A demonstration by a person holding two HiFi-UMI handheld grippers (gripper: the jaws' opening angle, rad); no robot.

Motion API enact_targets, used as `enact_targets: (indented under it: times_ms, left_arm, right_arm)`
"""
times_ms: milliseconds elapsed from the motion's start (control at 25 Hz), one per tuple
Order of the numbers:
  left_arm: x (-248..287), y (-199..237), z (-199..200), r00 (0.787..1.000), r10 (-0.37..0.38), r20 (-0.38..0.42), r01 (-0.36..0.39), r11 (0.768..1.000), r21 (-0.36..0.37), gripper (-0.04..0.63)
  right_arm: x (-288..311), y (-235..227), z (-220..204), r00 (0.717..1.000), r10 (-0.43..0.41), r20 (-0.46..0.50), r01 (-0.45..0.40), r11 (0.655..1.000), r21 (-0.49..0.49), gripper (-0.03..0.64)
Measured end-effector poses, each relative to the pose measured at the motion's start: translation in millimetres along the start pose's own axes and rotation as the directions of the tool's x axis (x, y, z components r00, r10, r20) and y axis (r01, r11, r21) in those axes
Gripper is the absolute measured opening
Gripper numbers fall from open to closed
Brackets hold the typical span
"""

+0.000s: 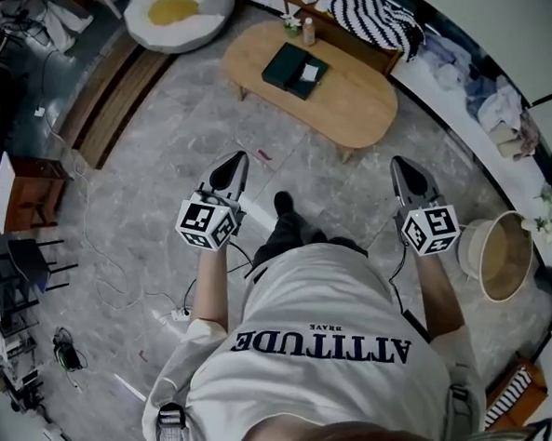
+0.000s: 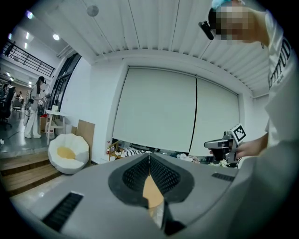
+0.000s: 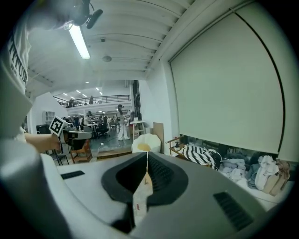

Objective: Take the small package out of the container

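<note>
Small package is most likely the pale little thing (image 1: 310,73) lying at the right end of the dark flat container (image 1: 285,66) on the low wooden counter (image 1: 367,104), though it's too small for that to be settled. A round basket (image 1: 487,239) is also parked on the floor off to the right, and nothing can be made out inside it. Nothing is picked up yet: the left hand-held gripper (image 1: 238,161) and the right hand-held gripper (image 1: 402,169) are both clenched, pads pressed together with nothing between them. They're held out at about waist height and pointed toward the counter, which is probably just a carrying pose, since the counter is well out of reach from here. The container is set back from the counter's near edge with bare wood all around it, so it can be approached from the front or from above. The floor (image 1: 168,152) between the shoe (image 1: 284,203) and the counter is open, but a cable (image 1: 123,289) is trailed across it on the left. The jaws would have to be opened before any grab is tried.
</note>
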State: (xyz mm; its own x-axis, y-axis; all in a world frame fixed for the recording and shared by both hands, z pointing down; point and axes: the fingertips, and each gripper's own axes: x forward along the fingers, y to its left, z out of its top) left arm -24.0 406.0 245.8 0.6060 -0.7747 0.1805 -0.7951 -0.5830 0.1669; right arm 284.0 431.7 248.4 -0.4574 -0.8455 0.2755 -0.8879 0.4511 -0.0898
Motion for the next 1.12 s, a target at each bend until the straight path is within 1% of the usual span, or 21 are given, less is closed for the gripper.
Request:
enact_targets:
  times_ms: [160, 480, 1120]
  left_arm:
    - [26, 29, 10, 0.999, -0.036, -0.006, 0.036, 0.999, 0.004, 0.023]
    - [71, 89, 23, 0.996, -0.081, -0.024, 0.081, 0.997, 0.014, 0.023]
    - [118, 192, 37, 0.989, -0.143, -0.03, 0.144, 0.989, 0.031, 0.023]
  right_arm:
    - [32, -6, 14, 0.999, -0.033, 0.003, 0.032, 0.999, 0.015, 0.021]
    - [92, -14, 31, 0.997, -0.077, -0.008, 0.078, 0.997, 0.023, 0.021]
    - [194, 5, 54, 0.992, -0.121, -0.039, 0.121, 0.993, 0.005, 0.021]
